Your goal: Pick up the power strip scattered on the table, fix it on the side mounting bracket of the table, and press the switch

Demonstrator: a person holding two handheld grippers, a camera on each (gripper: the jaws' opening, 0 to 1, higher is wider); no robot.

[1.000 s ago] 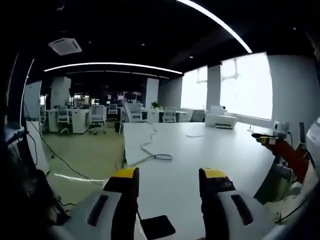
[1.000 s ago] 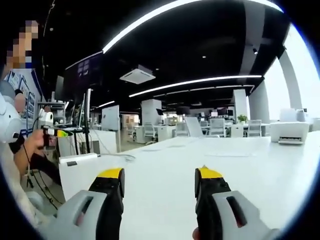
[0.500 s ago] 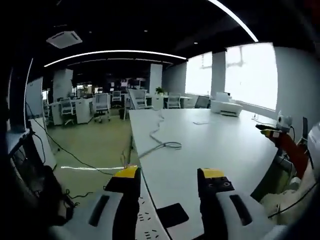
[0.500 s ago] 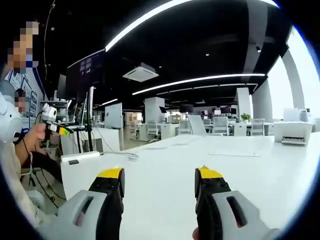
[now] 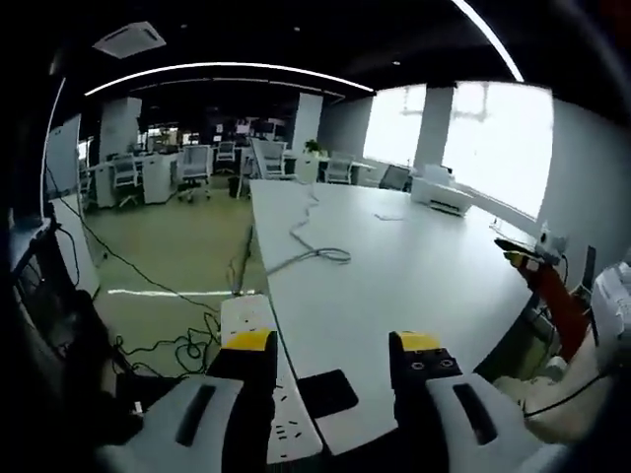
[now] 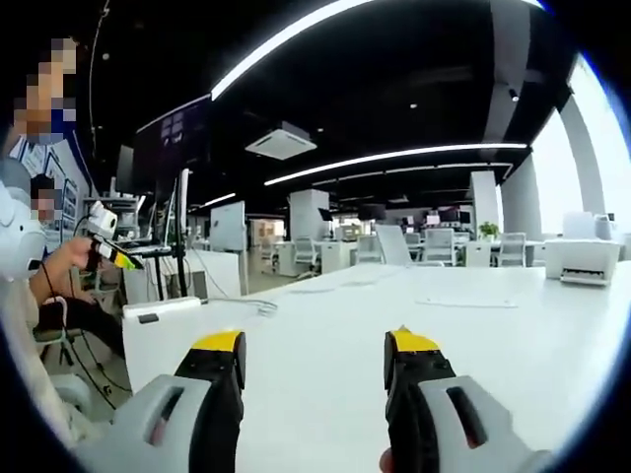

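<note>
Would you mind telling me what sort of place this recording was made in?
Most likely an open-plan office: a long white table, rows of desks with office chairs behind it, a printer near the windows, and strip lighting overhead.

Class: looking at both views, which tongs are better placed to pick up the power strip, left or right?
Left. The power strip lies at the table edge just ahead of the open left tongs. The open right tongs face bare tabletop.

white power strip [image 5: 258,370] along the table's side edge, cable trailing
</note>
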